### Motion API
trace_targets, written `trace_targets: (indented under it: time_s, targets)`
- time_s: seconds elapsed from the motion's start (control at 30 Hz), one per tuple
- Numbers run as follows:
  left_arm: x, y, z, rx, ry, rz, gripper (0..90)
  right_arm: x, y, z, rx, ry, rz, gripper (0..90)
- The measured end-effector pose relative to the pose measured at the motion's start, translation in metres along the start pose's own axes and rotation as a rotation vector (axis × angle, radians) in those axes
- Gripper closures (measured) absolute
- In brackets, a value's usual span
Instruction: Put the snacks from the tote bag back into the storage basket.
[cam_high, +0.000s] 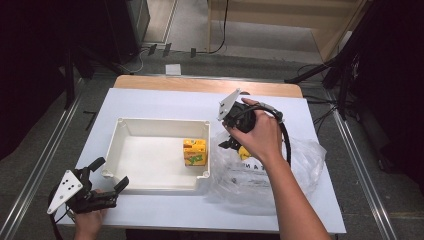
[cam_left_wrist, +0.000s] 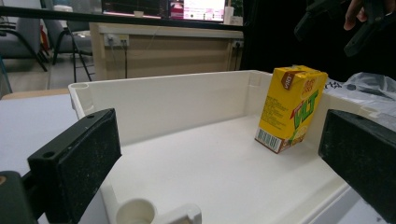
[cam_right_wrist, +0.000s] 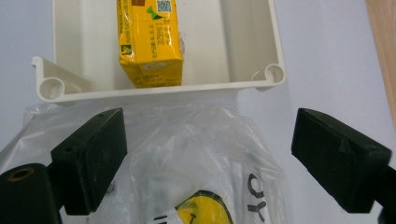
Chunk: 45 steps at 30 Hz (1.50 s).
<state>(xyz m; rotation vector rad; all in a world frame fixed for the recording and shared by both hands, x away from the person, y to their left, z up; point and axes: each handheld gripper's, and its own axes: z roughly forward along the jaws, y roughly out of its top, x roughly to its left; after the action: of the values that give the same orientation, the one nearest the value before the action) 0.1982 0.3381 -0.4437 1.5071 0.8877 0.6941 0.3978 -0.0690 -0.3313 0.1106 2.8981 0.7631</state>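
Note:
A yellow drink carton (cam_high: 194, 152) stands leaning against the right end wall inside a white tray (cam_high: 160, 124). Right of the tray lies a clear plastic bag (cam_high: 280, 175) with a yellow printed item (cam_right_wrist: 203, 210) in it. My right gripper (cam_high: 231, 144) hangs over the bag's left part, pointing down, jaws open and empty (cam_right_wrist: 205, 158). My left gripper (cam_high: 110, 173) rests at the tray's near left corner, open, nothing between its pads (cam_left_wrist: 217, 158). It looks along the tray at the carton (cam_left_wrist: 290, 107).
The tray and bag sit on a white sheet (cam_high: 165, 100) over a wooden table (cam_high: 200, 84). Dark stands and cables surround the table on the floor. The tray's rim (cam_right_wrist: 163, 88) lies just beyond the bag's edge in the right gripper view.

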Motion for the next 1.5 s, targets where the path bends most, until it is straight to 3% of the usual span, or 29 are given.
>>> trace_targets:
  time_s: [1.5]
  targets:
    - [0.0,0.0,0.0,0.006,0.001,0.007,0.0,0.013,-0.099,-0.024,-0.021,-0.06,0.153,13.4]
